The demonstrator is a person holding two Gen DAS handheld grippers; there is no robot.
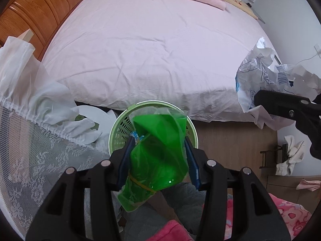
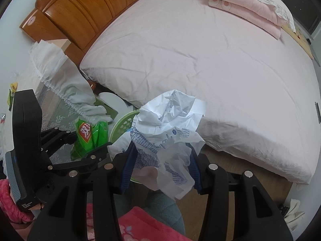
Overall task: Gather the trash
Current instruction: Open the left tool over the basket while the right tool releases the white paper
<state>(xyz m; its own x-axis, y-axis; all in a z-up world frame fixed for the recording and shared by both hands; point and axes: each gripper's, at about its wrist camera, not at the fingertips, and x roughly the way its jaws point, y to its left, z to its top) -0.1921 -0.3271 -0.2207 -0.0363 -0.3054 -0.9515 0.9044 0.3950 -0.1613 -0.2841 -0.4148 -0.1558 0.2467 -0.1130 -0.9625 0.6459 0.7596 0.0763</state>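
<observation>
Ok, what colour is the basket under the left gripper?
Light green basket with a perforated wall, clearest in the left wrist view.

In my left gripper [image 1: 158,156] the green wrapper [image 1: 158,150] is thin glossy plastic film. My right gripper [image 2: 160,160] holds a white bag [image 2: 170,124] of crumpled matt plastic with blue print. The gripper bodies are matt black plastic. The green basket [image 1: 120,128] at 12 o'clock is smooth perforated plastic. The bed sheet [image 1: 140,40] is wrinkled pink cloth. The headboard [image 2: 80,10] at 11 o'clock is varnished, shiny wood.
</observation>
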